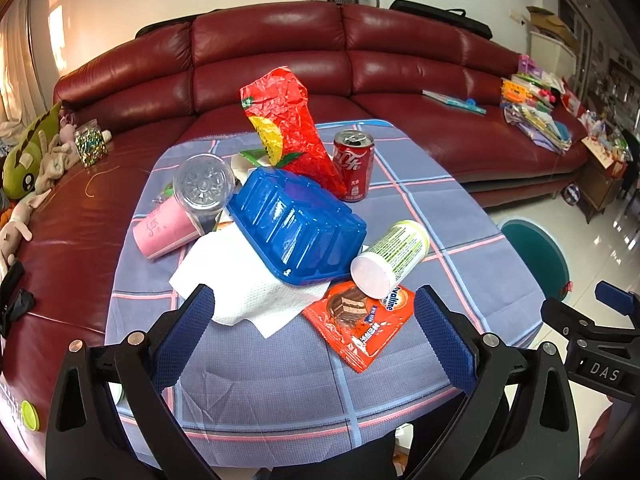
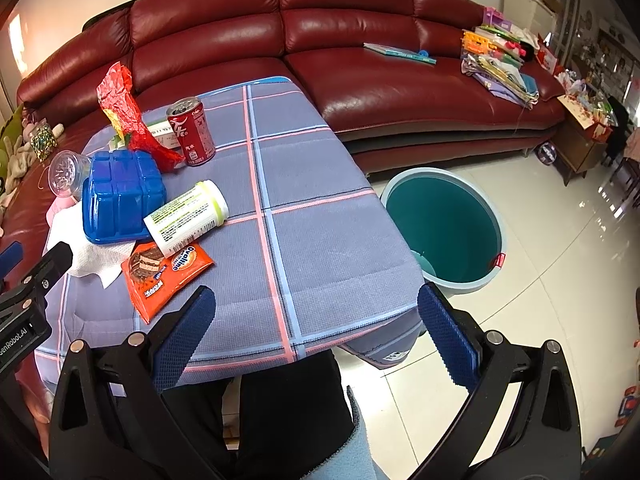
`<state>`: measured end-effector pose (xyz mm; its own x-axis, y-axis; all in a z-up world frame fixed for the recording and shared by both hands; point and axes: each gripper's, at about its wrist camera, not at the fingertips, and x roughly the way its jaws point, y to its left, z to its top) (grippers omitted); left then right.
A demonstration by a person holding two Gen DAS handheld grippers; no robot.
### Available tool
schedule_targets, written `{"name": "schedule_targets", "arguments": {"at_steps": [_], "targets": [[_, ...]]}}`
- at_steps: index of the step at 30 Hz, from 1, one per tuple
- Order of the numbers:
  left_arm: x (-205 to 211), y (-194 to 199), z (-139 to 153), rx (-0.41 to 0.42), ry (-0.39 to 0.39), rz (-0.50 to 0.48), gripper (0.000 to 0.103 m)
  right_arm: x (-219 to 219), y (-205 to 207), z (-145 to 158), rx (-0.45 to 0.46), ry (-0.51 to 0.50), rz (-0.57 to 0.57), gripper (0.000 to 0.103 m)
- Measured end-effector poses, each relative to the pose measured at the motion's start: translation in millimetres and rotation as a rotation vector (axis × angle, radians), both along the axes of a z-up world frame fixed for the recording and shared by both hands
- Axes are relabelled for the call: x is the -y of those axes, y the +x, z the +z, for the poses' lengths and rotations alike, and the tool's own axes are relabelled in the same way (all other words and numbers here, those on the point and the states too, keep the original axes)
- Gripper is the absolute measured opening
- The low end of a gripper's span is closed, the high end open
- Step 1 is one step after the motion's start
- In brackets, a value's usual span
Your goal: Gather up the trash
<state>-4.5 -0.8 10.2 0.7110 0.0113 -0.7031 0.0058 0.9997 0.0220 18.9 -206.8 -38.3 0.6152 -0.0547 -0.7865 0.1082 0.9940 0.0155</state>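
Observation:
Trash lies on a table with a blue checked cloth: an orange Ovaltine wrapper, a white and green bottle, an upturned blue plastic tray, a white paper towel, a red cola can, a crumpled red bag, a clear cup and a pink cup. A teal bin stands on the floor right of the table. My left gripper is open, just short of the wrapper. My right gripper is open over the table's near edge.
A dark red leather sofa wraps behind the table, with soft toys at the left and piled papers and toys at the right. The right gripper's body shows at the left view's right edge. White tiled floor lies right.

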Motion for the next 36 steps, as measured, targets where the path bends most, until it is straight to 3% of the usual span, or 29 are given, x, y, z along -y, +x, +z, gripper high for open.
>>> {"name": "schedule_targets", "arguments": {"at_steps": [36], "targets": [[-0.4,0.4,1.6,0.002,0.007,-0.004,0.099,4.3,0.5,-11.7,-0.017,0.026,-0.011,0.097]]}}
